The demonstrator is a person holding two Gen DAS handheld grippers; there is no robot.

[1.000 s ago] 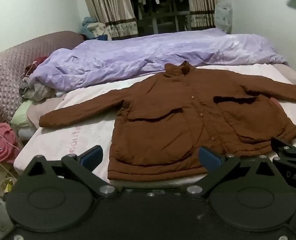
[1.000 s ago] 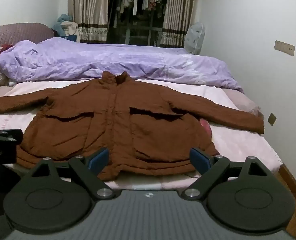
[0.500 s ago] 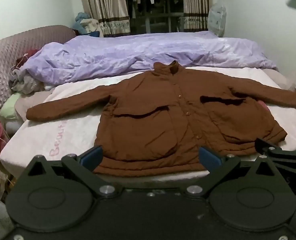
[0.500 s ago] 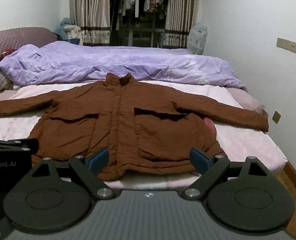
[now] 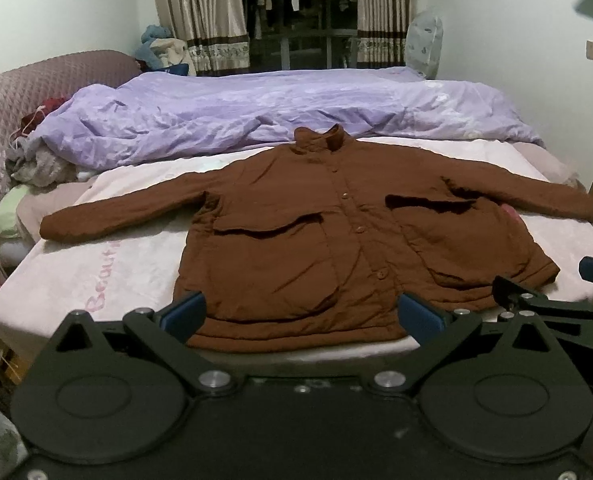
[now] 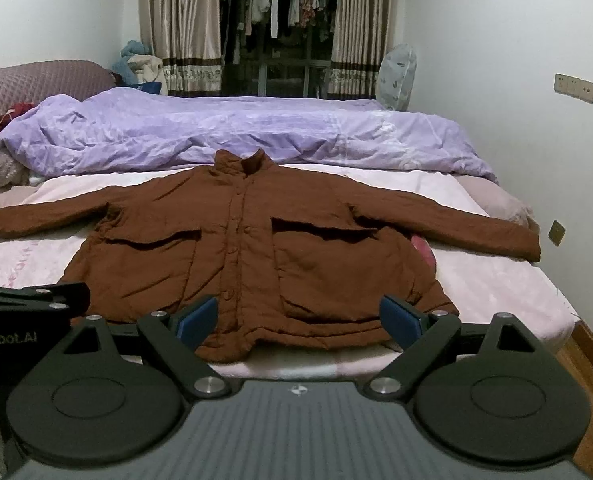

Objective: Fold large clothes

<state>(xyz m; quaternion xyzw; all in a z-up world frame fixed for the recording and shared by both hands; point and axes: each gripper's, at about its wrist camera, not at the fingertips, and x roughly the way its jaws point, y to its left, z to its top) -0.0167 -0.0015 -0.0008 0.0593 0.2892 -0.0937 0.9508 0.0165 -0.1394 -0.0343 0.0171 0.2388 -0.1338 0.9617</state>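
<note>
A brown padded jacket [image 5: 336, 232] [image 6: 252, 248] lies flat and buttoned on the pale pink bed sheet [image 5: 108, 276] [image 6: 496, 280], collar toward the far side, both sleeves spread out sideways. My left gripper [image 5: 302, 314] is open and hangs in front of the jacket's hem, off the near edge of the bed, holding nothing. My right gripper [image 6: 298, 318] is open too, before the hem's middle and right half, with nothing between its blue pads. Each gripper's black body shows at the edge of the other's view.
A crumpled lilac duvet [image 5: 256, 120] [image 6: 236, 132] fills the far half of the bed. A quilted mauve headboard [image 5: 28, 92] and piled clothes stand at the left. A white wall [image 6: 516, 100] runs along the right, curtains and hanging clothes [image 6: 280, 20] behind.
Both grippers have drawn back and risen a little, so the whole jacket and more of the room show. The jacket has not moved and both grippers stay open.
</note>
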